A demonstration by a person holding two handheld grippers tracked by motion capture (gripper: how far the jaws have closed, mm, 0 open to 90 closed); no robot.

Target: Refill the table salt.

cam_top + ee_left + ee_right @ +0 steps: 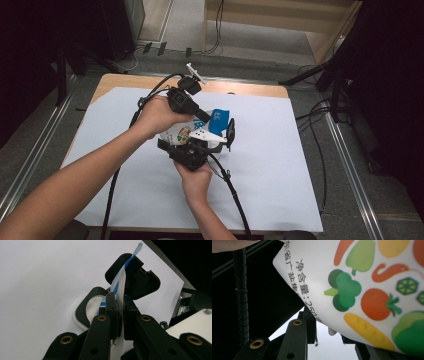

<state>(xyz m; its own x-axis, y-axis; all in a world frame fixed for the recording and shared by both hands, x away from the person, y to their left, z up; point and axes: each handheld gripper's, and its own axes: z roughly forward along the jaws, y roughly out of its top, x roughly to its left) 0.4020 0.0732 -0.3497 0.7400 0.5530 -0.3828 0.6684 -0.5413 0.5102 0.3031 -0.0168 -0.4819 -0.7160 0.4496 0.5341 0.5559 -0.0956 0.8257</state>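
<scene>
The bag (192, 134), white with printed vegetables and a blue top edge, is held above the middle of the bench (280, 165) between both grippers. The left gripper (120, 307) has its fingers pressed together on the bag's thin blue-and-white top edge, which stands up between them. The right gripper (329, 330) has its fingers pinching the bag's lower corner from the near side. Just beyond the left fingers lies a black container (86, 308) with its hinged lid (140, 277) open, on the white sheet covering the bench.
</scene>
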